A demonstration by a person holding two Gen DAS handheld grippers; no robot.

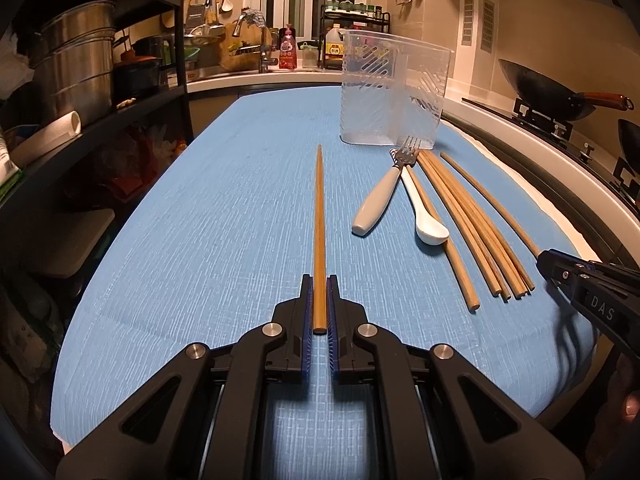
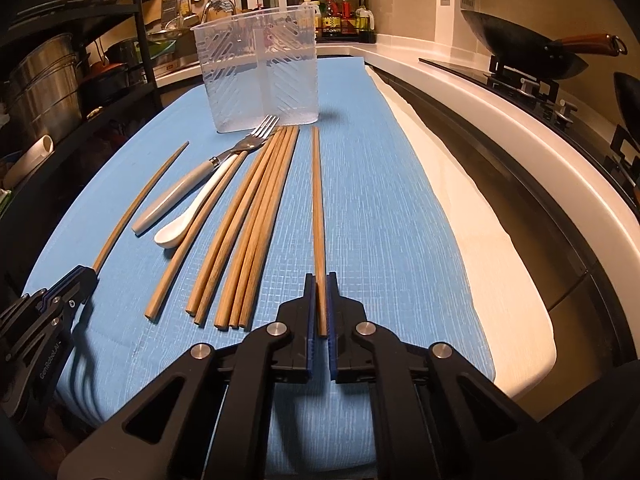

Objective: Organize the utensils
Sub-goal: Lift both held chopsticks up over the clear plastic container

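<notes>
Left gripper (image 1: 320, 304): blue pads pinched on the thick end of a single chopstick (image 1: 319, 232), which runs straight ahead, low over the blue mat (image 1: 200, 240); whether its far tip touches the mat is hard to judge.

Right gripper (image 2: 321, 304): pressed likewise on another chopstick (image 2: 317, 208), set apart on the right of the pile. From the left wrist view only this gripper's black nose shows at the frame edge.

Between the two: loose chopsticks (image 2: 256, 216) lying side by side, ends toward the grippers. Just beside them, a white spoon (image 2: 188, 220) and a grey-handled fork (image 2: 208, 176); the fork's tines overlie the spoon's handle tip.

Beyond: clear utensil holder (image 2: 260, 68), upright, divided inside, fork tines near its base. Contents hard to read through the ribbed plastic.

Right side: wok (image 2: 520, 48) on the stove, partly cut off.
</notes>
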